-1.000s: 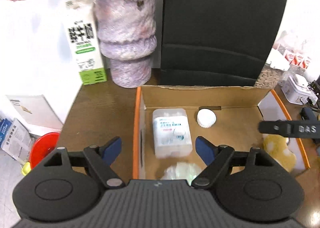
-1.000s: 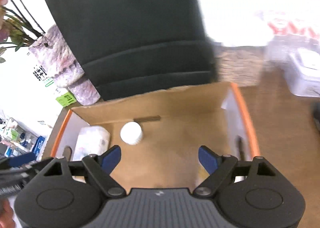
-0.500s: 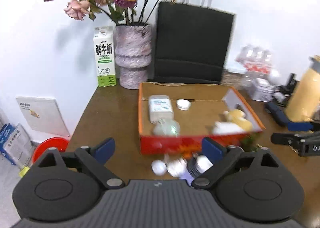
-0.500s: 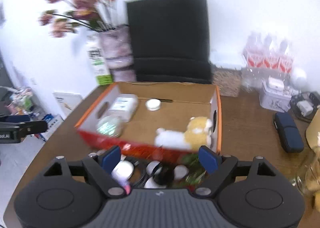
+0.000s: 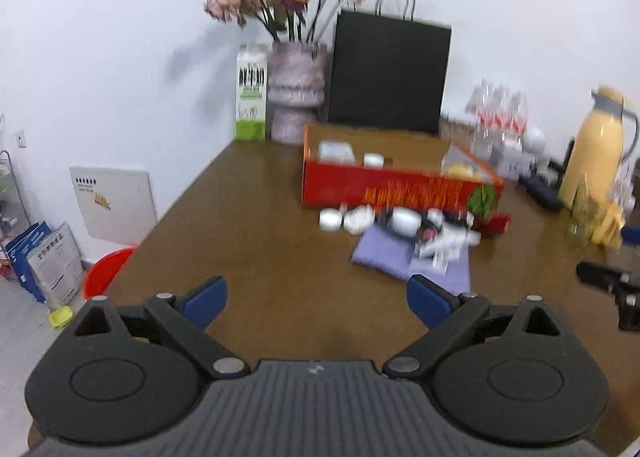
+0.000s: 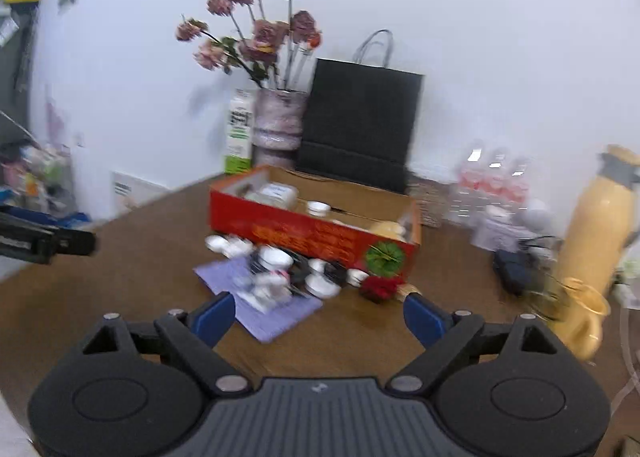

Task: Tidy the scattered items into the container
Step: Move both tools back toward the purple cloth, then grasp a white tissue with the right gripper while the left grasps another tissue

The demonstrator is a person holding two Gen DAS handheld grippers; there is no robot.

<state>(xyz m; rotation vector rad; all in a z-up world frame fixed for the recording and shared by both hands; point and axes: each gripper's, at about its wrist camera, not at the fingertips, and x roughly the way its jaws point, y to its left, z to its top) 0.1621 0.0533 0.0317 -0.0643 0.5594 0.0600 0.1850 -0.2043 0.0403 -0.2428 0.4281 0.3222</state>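
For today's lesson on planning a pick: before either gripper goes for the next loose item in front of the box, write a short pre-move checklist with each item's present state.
1. Left gripper empty, jaws wide: ok; they have just been opening.
2. Right gripper empty, jaws wide: ok; also just opening.
3. Red box upright, top open, floor space left: ok.
4. Loose items remain: white jars, purple cloth, red flower: ok.
5. Single target separable in the pile: cannot tell, blurred.
6. Clear table for approach: ok.
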